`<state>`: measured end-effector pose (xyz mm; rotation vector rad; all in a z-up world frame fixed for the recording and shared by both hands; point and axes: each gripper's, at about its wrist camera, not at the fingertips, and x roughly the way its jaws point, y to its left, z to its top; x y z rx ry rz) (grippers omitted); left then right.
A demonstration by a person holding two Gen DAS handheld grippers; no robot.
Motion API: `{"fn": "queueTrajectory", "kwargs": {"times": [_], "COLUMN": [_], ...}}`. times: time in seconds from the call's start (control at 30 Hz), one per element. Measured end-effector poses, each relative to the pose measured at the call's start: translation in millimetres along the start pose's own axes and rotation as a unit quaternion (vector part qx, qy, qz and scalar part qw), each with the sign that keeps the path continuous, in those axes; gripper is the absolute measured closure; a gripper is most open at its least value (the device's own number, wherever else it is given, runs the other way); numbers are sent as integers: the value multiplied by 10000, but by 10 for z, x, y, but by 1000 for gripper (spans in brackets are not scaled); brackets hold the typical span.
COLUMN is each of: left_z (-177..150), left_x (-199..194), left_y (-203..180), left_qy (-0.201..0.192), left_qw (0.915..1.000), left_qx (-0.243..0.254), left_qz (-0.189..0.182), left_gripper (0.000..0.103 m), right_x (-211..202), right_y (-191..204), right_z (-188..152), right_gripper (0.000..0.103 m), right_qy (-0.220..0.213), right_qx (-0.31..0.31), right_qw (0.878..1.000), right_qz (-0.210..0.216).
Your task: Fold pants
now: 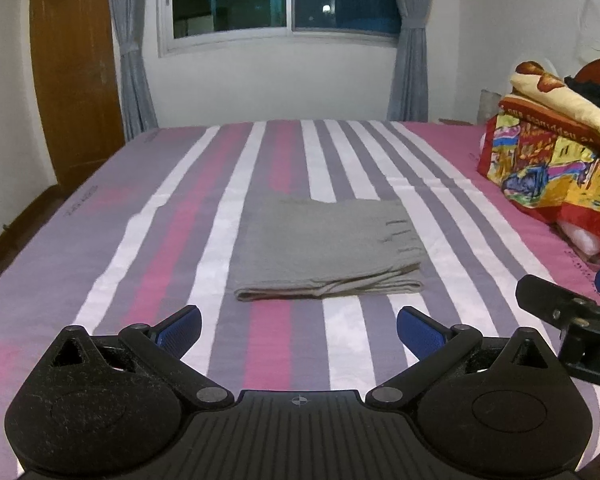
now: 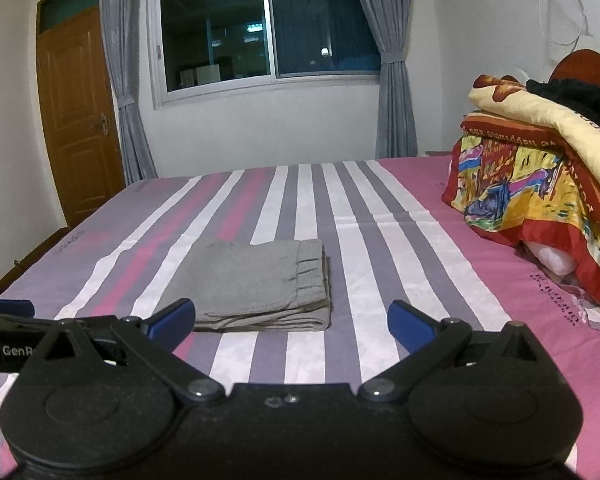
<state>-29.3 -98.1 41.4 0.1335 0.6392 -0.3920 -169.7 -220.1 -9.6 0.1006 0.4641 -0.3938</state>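
Note:
Grey pants (image 1: 324, 248) lie folded into a flat rectangle on the striped bed sheet (image 1: 172, 240), waistband end to the right. In the right wrist view the same grey pants (image 2: 256, 284) sit left of centre on the bed sheet (image 2: 380, 264). My left gripper (image 1: 299, 322) hovers just in front of the fold's near edge, open, with nothing between its blue pads. My right gripper (image 2: 291, 318) is also open and empty, held near the pants' front right corner. The right gripper's body shows at the far right of the left wrist view.
A pile of colourful blankets (image 1: 556, 152) and bedding fills the bed's right side, also seen as blankets (image 2: 540, 176) in the right view. A wooden door (image 2: 80, 120) stands left, a curtained window (image 2: 260, 36) behind. Bare sheet surrounds the pants.

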Motion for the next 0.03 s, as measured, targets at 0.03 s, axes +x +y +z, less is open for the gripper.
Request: {"fn": "queueTrajectory", "kwargs": {"times": [0.03], "left_z": [0], "left_x": [22], "left_y": [-1], "left_qy": [1], "left_qw": [10000], "left_qx": [-4], "left_qz": [6], "left_gripper": [0], "right_x": [18], "right_y": [-7], "right_z": [-6], "right_gripper": [0], "right_qy": [11], "right_qx": [-1], "right_qw": [10000], "right_qz": [-10]}}
